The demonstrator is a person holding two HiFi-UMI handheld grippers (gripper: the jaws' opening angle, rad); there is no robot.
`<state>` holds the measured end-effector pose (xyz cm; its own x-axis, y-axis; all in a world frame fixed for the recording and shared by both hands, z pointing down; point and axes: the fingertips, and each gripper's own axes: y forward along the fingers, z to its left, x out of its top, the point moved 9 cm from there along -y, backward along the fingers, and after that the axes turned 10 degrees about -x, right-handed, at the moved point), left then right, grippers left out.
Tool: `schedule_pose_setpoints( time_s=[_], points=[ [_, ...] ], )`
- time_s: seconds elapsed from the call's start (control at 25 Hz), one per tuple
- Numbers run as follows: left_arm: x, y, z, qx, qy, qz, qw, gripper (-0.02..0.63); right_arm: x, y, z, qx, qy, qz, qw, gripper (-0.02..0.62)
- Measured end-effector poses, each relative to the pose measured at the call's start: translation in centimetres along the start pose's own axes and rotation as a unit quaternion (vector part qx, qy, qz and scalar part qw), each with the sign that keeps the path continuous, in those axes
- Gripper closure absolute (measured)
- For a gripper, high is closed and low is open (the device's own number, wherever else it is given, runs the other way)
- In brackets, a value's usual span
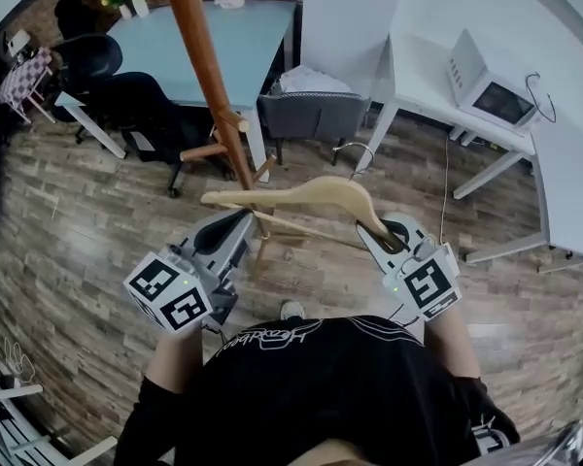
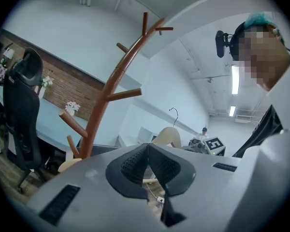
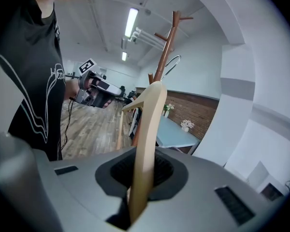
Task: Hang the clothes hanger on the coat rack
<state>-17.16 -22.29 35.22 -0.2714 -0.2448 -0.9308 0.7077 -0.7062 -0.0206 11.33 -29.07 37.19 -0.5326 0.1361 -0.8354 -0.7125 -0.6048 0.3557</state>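
Note:
A pale wooden clothes hanger [image 1: 301, 202] with a metal hook [image 1: 355, 153] is held by one arm end in my right gripper [image 1: 389, 238], whose jaws are shut on it. In the right gripper view the hanger [image 3: 147, 139] rises from between the pads, its hook [image 3: 169, 62] close to the coat rack [image 3: 165, 47]. The brown wooden coat rack [image 1: 209, 76] stands just ahead, left of the hanger. My left gripper [image 1: 235, 229] is beside the hanger's left end, shut, holding nothing; its pads [image 2: 147, 166] meet, and the rack [image 2: 108, 91] with its pegs rises in front of it.
A light blue table [image 1: 214, 37] with flower vases stands behind the rack, black office chairs [image 1: 126, 95] to its left, a grey chair [image 1: 311, 115] to its right. A white desk [image 1: 486, 95] with a microwave [image 1: 491, 90] is at right. The floor is wood plank.

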Motion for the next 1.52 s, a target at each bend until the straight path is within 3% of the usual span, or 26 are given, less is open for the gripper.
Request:
schedule_pose_setpoints(
  time_s=[0.28,0.44,0.68,0.92,1.28,1.52],
  points=[
    [0.8,-0.7,1.2,0.077,0.001,-0.014,0.9969,0.598,1.0,5.3,-2.2,0.081,-0.036,-0.038,0.995,0.538],
    [1.1,-1.1,0.9,0.133,0.0,-0.038,0.9905,0.598,2.0,8.1,-3.4,0.139,-0.059,-0.063,0.987,0.54],
    [1.2,-1.8,-0.5,0.219,-0.008,-0.074,0.9729,0.598,4.2,12.4,-5.0,0.222,-0.09,-0.104,0.965,0.541],
    [0.5,-1.3,-2.5,0.288,-0.005,-0.105,0.9517,0.598,5.7,15.5,-5.7,0.272,-0.122,-0.143,0.944,0.541],
    [-0.9,-1.0,-5.8,0.353,-0.004,-0.136,0.9255,0.598,6.8,18.6,-5.3,0.327,-0.149,-0.162,0.919,0.541],
    [-2.2,-1.0,-7.0,0.38,-0.008,-0.149,0.9126,0.598,6.3,21.5,-4.0,0.346,-0.157,-0.145,0.914,0.541]
  ],
)
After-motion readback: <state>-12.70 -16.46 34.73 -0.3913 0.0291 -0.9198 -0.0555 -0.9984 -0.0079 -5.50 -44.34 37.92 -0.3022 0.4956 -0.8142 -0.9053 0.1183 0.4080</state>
